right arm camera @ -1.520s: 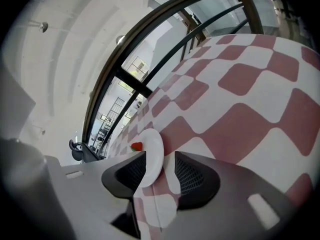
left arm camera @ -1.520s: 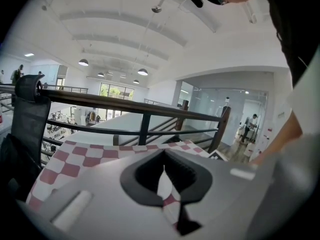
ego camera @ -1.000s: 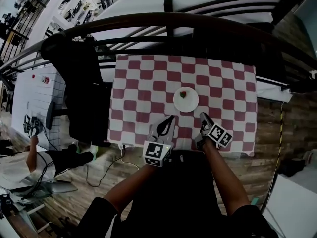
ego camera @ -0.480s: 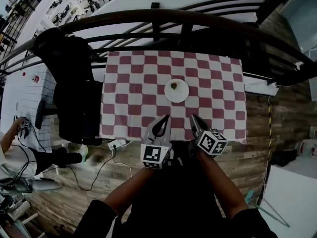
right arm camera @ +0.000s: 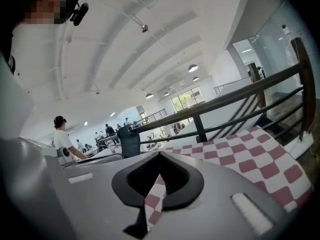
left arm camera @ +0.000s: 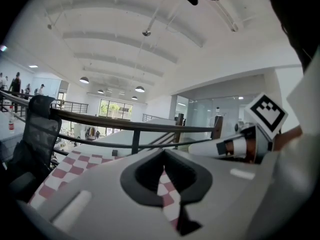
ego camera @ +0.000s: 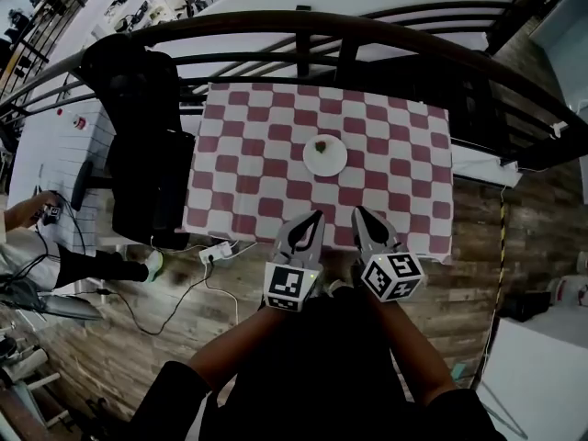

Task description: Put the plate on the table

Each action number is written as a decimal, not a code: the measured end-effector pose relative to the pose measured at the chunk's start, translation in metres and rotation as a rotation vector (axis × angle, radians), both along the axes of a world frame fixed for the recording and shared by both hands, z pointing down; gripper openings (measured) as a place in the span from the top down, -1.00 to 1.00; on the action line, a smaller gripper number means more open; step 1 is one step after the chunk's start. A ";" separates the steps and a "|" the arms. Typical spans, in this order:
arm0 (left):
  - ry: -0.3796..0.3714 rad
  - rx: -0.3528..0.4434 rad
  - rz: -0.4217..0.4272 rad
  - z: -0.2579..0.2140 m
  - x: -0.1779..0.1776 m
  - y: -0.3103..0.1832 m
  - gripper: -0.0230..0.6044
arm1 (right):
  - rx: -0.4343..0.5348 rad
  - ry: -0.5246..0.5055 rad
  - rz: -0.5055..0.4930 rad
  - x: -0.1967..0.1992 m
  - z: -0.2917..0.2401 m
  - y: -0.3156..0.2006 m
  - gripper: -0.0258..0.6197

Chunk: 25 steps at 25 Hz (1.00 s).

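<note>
A round white plate [ego camera: 325, 155] sits mid-way across the checked table [ego camera: 239, 154], straight ahead of both grippers. The left gripper [ego camera: 315, 219] and right gripper [ego camera: 357, 212] hover by its near edge, jaws closed on nothing, about equally near the plate.

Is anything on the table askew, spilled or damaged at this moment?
Nothing stands out. The plate lies flat near the middle of the checked tablecloth, with one small bit of food on it and nothing spilled around. The left gripper and right gripper are shut and empty.
</note>
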<state>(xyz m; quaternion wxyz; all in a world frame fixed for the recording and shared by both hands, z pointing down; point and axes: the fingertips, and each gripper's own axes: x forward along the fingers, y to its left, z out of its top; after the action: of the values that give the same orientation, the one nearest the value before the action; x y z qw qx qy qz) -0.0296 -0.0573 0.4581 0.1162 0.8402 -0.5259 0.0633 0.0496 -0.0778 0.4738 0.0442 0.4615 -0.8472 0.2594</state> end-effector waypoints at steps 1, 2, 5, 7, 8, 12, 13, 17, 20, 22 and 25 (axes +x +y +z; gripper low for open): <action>0.002 -0.003 -0.006 -0.002 0.005 0.004 0.90 | -0.001 -0.006 -0.012 0.004 -0.003 0.004 0.92; 0.004 -0.002 -0.007 -0.004 0.012 0.009 0.90 | -0.002 -0.015 -0.023 0.008 -0.006 0.008 0.92; -0.006 0.006 0.007 -0.007 0.033 0.020 0.90 | 0.023 -0.017 -0.037 0.019 -0.018 0.016 0.92; 0.009 -0.008 0.002 -0.007 0.044 0.030 0.90 | 0.054 0.015 -0.035 0.028 -0.025 0.026 0.92; 0.019 -0.010 -0.004 -0.009 0.049 0.035 0.90 | 0.073 0.033 -0.031 0.033 -0.028 0.031 0.92; 0.007 0.060 -0.017 -0.037 0.068 0.044 0.90 | 0.143 0.048 0.003 0.051 -0.050 0.044 0.92; 0.005 0.084 -0.017 -0.045 0.074 0.045 0.90 | 0.160 0.040 0.015 0.055 -0.055 0.047 0.92; 0.045 0.102 -0.044 -0.059 0.087 0.050 0.90 | 0.229 0.044 0.041 0.070 -0.072 0.062 0.92; 0.038 0.120 -0.060 -0.066 0.092 0.056 0.90 | 0.258 0.064 0.034 0.077 -0.080 0.072 0.92; 0.038 0.132 -0.076 -0.070 0.096 0.063 0.90 | 0.270 0.057 0.027 0.079 -0.084 0.080 0.92; 0.035 0.147 -0.100 -0.072 0.102 0.074 0.90 | 0.285 0.057 -0.002 0.076 -0.085 0.091 0.92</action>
<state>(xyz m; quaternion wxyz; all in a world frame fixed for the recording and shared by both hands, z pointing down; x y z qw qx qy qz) 0.0719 0.0169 0.3863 0.0664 0.8202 -0.5682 0.0040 0.1258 0.0137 0.3890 0.0027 0.4696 -0.8742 0.1233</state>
